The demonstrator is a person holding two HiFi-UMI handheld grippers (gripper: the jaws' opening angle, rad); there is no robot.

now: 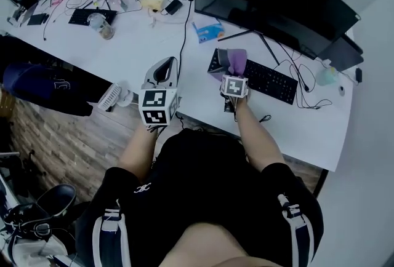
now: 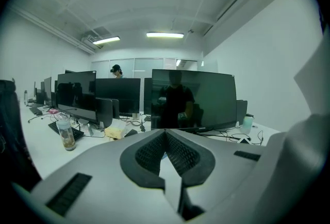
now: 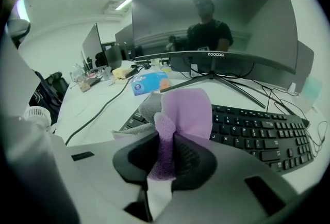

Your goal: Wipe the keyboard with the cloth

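Observation:
A black keyboard (image 1: 261,79) lies on the white desk in front of a large dark monitor; the right gripper view shows the keyboard (image 3: 258,132) stretching to the right. My right gripper (image 1: 234,72) is shut on a purple and grey cloth (image 3: 178,114), which bunches up over the keyboard's left end. In the head view the cloth (image 1: 234,59) stands above that gripper's marker cube. My left gripper (image 1: 164,69) hovers over the desk left of the keyboard, raised and level, shut with nothing in it; its jaws meet in the left gripper view (image 2: 165,139).
A black cable (image 1: 184,32) runs down the desk between the grippers. A blue tissue pack (image 1: 207,31) lies behind the keyboard. A bottle (image 1: 101,26), a second keyboard (image 1: 92,15) and clutter sit far left. A small white fan (image 1: 114,97) stands at the desk's near edge. A monitor stand (image 3: 216,79) spreads behind the keyboard.

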